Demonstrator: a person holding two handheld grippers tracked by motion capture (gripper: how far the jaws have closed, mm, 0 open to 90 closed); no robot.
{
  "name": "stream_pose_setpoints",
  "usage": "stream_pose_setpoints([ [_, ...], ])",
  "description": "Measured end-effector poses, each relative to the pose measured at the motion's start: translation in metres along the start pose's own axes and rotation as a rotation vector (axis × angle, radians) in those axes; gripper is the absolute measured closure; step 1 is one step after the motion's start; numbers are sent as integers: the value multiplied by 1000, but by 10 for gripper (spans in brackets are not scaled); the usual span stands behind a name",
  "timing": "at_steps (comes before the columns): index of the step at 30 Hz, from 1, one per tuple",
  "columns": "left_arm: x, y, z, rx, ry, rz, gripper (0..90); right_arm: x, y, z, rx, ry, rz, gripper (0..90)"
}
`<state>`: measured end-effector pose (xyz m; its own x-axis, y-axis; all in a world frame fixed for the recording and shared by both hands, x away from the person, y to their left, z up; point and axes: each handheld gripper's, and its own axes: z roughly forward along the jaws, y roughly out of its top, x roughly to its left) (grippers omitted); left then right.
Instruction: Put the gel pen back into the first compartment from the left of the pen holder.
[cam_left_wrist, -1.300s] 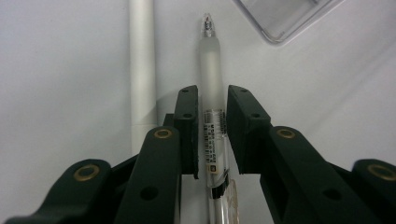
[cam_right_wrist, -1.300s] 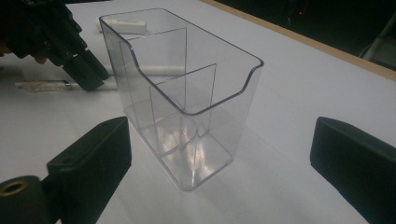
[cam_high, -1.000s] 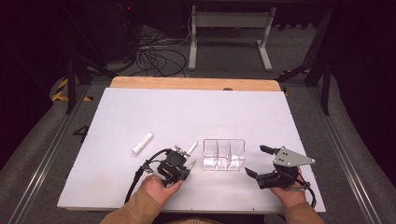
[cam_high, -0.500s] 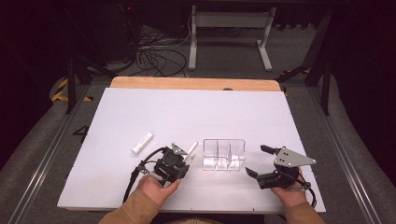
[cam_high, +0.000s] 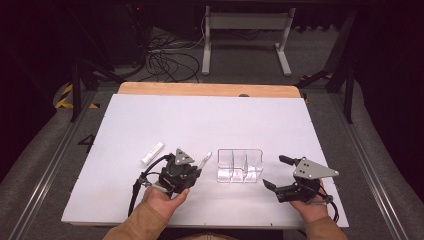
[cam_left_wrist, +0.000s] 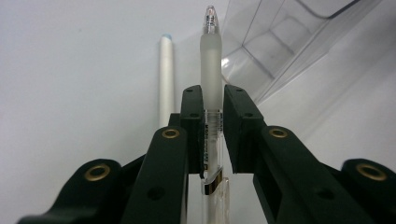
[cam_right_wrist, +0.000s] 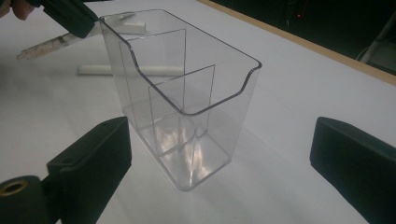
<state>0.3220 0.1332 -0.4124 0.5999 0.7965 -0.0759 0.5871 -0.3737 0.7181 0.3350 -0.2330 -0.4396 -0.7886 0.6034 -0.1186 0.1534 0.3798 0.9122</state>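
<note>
White stick (cam_high: 152, 152) lies on bench (cam_high: 200, 120) at 10 o'clock of left gripper (cam_high: 192, 167). Its fingers (cam_left_wrist: 194, 116) clamp a clear pen (cam_left_wrist: 211, 70), tip toward 1 o'clock. Clear organizer (cam_high: 240, 165) sits centre. Right gripper (cam_high: 275, 172) fingers (cam_right_wrist: 93, 154) spread wide, empty, organizer beyond them.

On table (cam_high: 210, 120): organizer (cam_high: 239, 165) at centre front; pen (cam_high: 203, 161) just left of it; marker (cam_high: 152, 152) farther left.

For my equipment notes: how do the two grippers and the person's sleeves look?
Both grippers, left gripper and right gripper, are black, each topped by a grey three-cornered plate. Their fingers are flat black blocks on arms with brass-ringed holes. Black cables trail back. The sleeves are tan.
</note>
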Motion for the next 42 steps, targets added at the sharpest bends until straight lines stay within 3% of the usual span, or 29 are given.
stream_pose_setpoints([
  [6,3,2,-8,-90,-5,-16,790,0,0,0,-1,-1,8,59],
  [20,0,8,-27,-282,-23,-9,790,0,0,0,-6,-1,7,59],
  [28,0,15,-32,-334,-51,-25,790,0,0,0,-4,0,12,59],
  [42,-4,22,-38,-408,-63,-9,790,0,0,0,-2,1,5,59],
])
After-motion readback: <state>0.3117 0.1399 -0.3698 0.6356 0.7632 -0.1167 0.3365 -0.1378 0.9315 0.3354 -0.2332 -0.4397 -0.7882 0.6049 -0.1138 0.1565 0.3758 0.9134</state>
